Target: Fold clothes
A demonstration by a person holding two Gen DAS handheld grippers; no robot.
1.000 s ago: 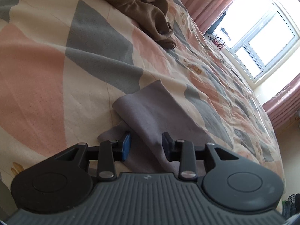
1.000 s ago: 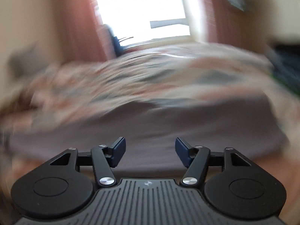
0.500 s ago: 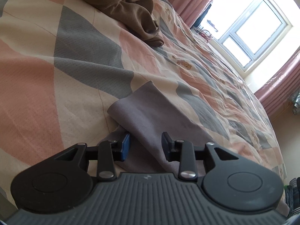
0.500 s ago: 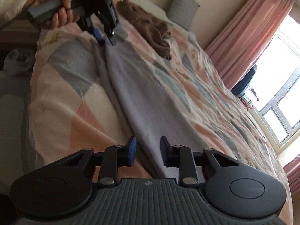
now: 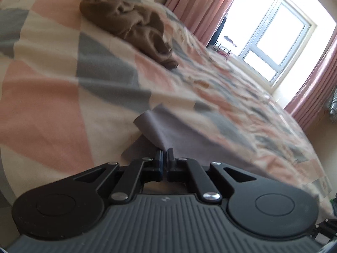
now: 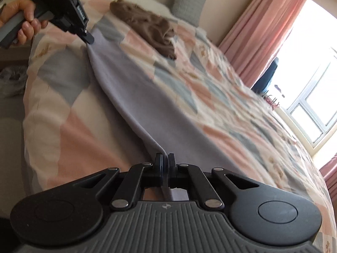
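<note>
Both grippers pinch the grey cloth (image 6: 160,109) on the bed (image 6: 63,130): left gripper (image 5: 164,155) clamps one end; right gripper (image 6: 165,159) the other.

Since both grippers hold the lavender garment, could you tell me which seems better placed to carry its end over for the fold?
Probably the left gripper: it already holds its end of the lavender garment raised off the bed, while the right gripper pinches low.

Half a second ago both pairs of jaws stood apart over the grey cloth (image 6: 147,97). Now the left gripper (image 5: 164,154) has clamped one end of it and the right gripper (image 6: 165,158) the other, and the cloth's edge stretches lifted between them.
</note>
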